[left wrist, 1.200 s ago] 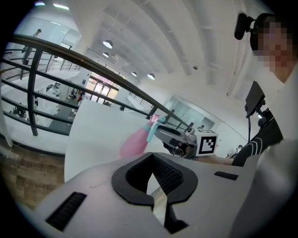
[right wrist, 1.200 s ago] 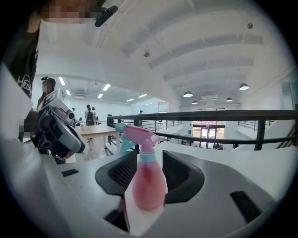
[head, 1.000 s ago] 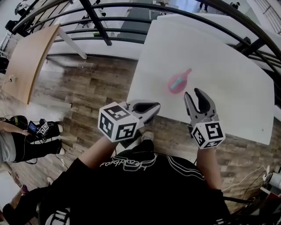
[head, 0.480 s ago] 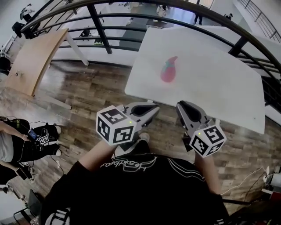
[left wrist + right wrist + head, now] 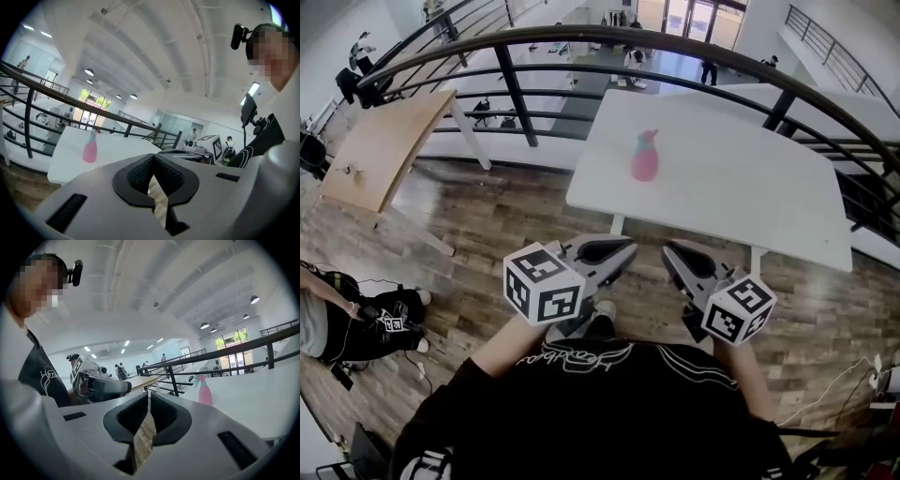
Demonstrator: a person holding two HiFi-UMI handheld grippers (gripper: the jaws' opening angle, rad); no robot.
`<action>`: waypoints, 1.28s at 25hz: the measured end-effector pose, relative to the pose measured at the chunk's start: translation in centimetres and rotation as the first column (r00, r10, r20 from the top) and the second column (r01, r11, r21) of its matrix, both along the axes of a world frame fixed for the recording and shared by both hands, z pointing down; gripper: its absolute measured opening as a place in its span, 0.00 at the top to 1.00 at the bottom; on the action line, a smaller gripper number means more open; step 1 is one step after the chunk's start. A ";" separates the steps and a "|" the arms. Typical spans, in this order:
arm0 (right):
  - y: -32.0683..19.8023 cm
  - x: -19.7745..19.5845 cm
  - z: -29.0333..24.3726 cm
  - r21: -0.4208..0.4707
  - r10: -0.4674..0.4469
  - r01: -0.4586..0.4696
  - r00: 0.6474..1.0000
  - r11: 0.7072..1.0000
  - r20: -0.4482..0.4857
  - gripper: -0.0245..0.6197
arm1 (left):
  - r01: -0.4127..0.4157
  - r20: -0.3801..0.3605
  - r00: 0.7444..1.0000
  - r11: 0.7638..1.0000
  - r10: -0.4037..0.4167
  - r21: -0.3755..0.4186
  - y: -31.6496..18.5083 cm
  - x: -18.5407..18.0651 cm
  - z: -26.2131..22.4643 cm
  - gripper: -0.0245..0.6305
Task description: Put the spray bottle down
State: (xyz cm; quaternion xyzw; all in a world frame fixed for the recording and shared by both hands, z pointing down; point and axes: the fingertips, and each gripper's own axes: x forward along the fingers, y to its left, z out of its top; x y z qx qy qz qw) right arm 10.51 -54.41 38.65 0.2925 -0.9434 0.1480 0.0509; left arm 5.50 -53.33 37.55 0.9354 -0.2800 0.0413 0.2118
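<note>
Bottle (image 5: 645, 157): upright on the table (image 5: 750, 187), well ahead of both tools and free of any grip, so the set-down looks done.
Left gripper (image 5: 623, 251): jaws together, empty, parked short of the table.
Right gripper (image 5: 670, 253): jaws closing on nothing, just beside the left.

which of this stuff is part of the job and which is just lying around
Job: spray bottle, standing on the white table; left gripper, empty; right gripper, jaws closing, empty.
Just there: wooden table; black railing; seated person.
</note>
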 end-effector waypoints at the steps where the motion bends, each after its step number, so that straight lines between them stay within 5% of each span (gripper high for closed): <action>1: 0.8 0.3 -0.1 0.006 0.000 0.000 1.000 1.000 -0.002 0.92 | -0.004 0.000 1.000 1.000 0.004 0.009 0.7 0.5 -0.2 0.95; 32: 11.0 4.5 -3.1 0.080 0.017 -0.019 1.000 0.997 0.017 0.94 | -0.046 0.011 0.999 0.995 0.045 0.091 10.4 5.4 -3.5 0.95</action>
